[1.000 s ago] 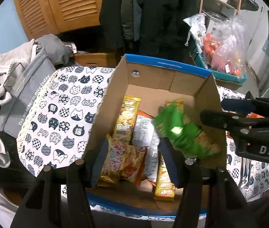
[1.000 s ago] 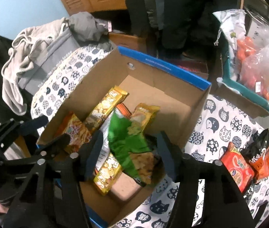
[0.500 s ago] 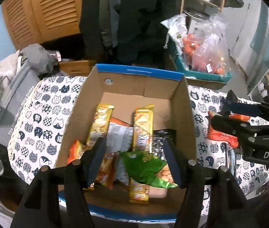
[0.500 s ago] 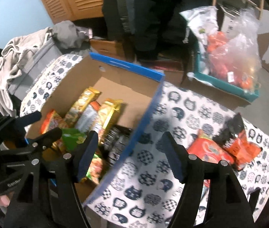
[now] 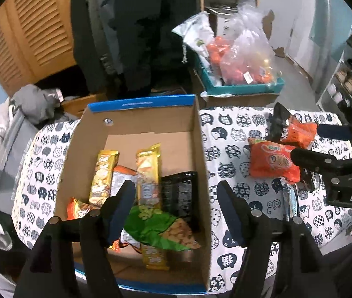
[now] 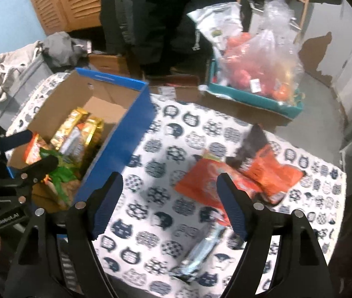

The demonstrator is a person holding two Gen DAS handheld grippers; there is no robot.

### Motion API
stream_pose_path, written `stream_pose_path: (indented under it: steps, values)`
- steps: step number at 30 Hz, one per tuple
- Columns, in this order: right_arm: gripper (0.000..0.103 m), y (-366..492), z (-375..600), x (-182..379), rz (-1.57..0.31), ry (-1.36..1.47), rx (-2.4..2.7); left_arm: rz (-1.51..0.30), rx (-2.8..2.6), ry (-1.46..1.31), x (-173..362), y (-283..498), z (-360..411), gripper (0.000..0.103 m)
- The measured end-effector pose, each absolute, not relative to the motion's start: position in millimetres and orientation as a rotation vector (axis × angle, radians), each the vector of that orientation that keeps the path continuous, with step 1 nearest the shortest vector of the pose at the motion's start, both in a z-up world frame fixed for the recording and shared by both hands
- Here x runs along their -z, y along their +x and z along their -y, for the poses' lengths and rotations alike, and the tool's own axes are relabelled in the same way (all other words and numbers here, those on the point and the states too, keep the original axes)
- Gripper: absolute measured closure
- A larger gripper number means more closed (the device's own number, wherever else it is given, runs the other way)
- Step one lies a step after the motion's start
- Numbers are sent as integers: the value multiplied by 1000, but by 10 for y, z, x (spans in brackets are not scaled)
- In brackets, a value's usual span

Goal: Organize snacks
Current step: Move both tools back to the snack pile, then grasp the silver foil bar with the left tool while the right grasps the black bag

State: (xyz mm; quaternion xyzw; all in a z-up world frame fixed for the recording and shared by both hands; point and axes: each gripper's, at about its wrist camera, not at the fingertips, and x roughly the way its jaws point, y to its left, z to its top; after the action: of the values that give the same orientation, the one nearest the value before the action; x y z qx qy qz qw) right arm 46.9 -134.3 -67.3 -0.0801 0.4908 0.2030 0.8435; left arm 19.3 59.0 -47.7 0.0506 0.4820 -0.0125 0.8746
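Now, left claw (image 5: 176, 208): my fingers are spread apart and empty, hovering over the near end of the open cardboard box with the blue rim (image 5: 141, 103).
Right claw (image 6: 169, 204): also spread apart and empty, hanging over the cat-print cloth on the desk (image 6: 151, 168), just beside the box's blue wall.
Box contents: two long gold-wrapped bars (image 5: 148, 171), a crumpled green snack bag (image 5: 156, 226), a black packet (image 5: 179, 196) and an orange-red packet at the near left corner.
Snacks not yet boxed: a flat orange-red pouch (image 6: 200, 186), a black-and-orange crisp bag (image 6: 263, 166) overlapping its far edge, and a slim pale-blue foil wrapper (image 6: 200, 250) lying nearest me.
Handling, my guess: all three look light, soft and crinkly; the foil is likely slippery, and any crisps inside would crush under a hard squeeze.
Where I would take hold: across the near edge seam of the orange-red pouch, pinching flat film rather than the puffed middle.
Risk: the overlapping black-and-orange bag may drag along with it.
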Motion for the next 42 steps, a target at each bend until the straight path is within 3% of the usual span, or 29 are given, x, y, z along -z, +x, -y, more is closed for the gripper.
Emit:
stream_pose_path:
  steps: [19,42]
  values:
    - [22,484,2175,869,-1073,-110,-330,-1017,113,254,616,240,202,25]
    - [21,842,2890,1905,-1297,-45,-203,-1140,184,322,1314,570,788,25]
